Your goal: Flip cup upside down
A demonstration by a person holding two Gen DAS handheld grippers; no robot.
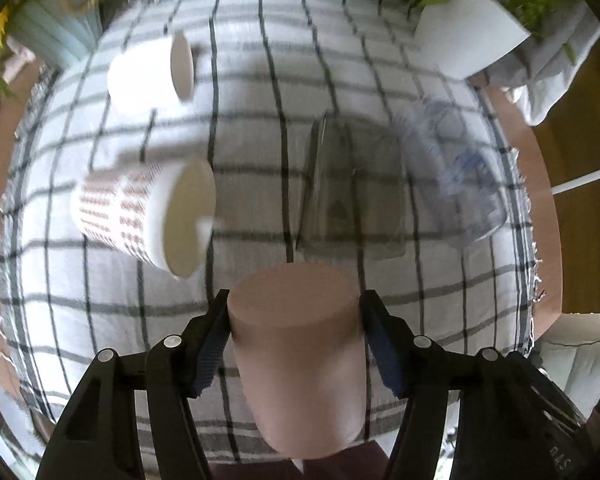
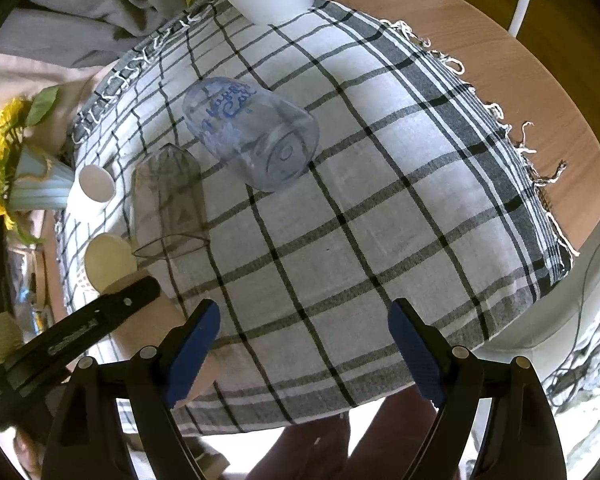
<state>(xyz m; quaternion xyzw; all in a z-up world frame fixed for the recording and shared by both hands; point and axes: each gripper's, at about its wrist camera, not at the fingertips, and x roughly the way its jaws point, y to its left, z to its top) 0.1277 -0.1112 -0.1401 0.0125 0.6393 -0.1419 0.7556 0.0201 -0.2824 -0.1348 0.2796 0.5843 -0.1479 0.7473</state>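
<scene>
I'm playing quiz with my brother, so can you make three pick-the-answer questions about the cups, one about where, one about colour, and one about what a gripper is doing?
1. Where is the pink cup?
A. Between the left gripper's fingers
B. Inside the white plant pot
C. On the floor

2. What colour is the writing on the clear glass?
A. Red
B. Blue
C. Green

3. What is the right gripper doing?
A. Squeezing a glass
B. Holding a flower
C. Open, holding nothing

Answers:
1 A, both pads press the cup's sides.
2 B, the lettering shows blue in the right wrist view.
3 C, only checked cloth lies between its spread fingers.
</scene>
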